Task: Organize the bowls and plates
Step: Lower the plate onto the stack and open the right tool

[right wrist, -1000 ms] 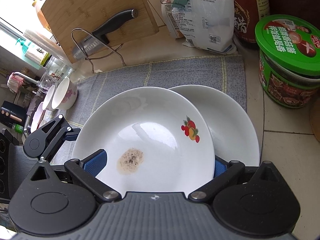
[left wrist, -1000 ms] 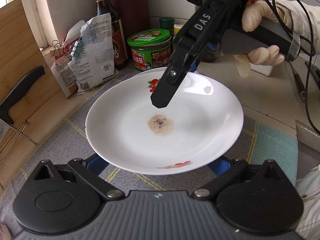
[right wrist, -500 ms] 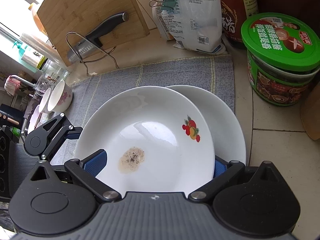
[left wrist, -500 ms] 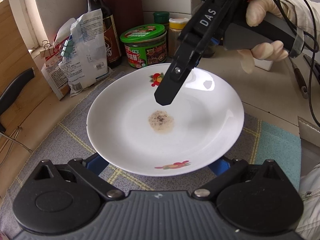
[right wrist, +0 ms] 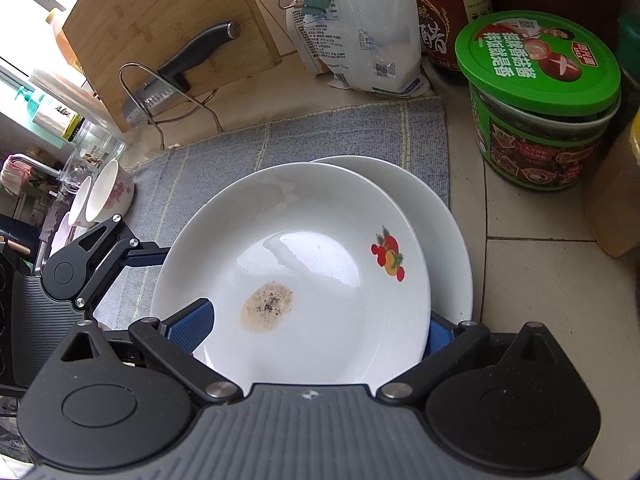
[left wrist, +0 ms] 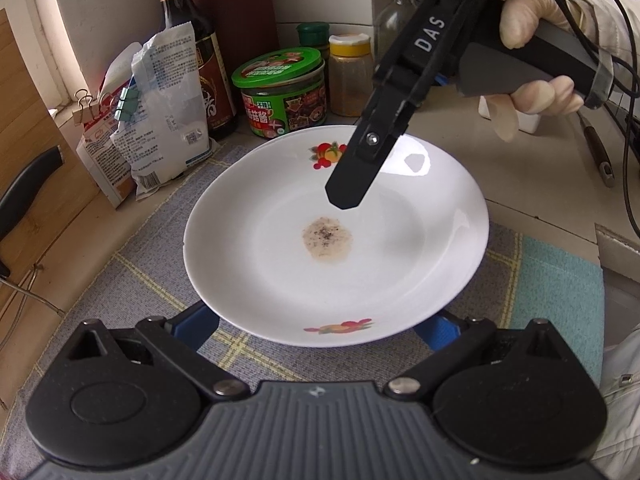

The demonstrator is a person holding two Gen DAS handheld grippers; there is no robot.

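the stained plate (left wrist: 336, 240) sits over a second plate (right wrist: 448, 216) on the grey cloth (left wrist: 132, 280) on the desk. the left hand-held gripper (left wrist: 320, 330) spreads wide at its near rim; the right hand-held gripper (right wrist: 316, 332) straddles it, fingers apart.

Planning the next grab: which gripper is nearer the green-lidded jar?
Right. The right gripper hangs over the white plate's far half, close to the green-lidded jar; the left gripper sits at the plate's near rim.
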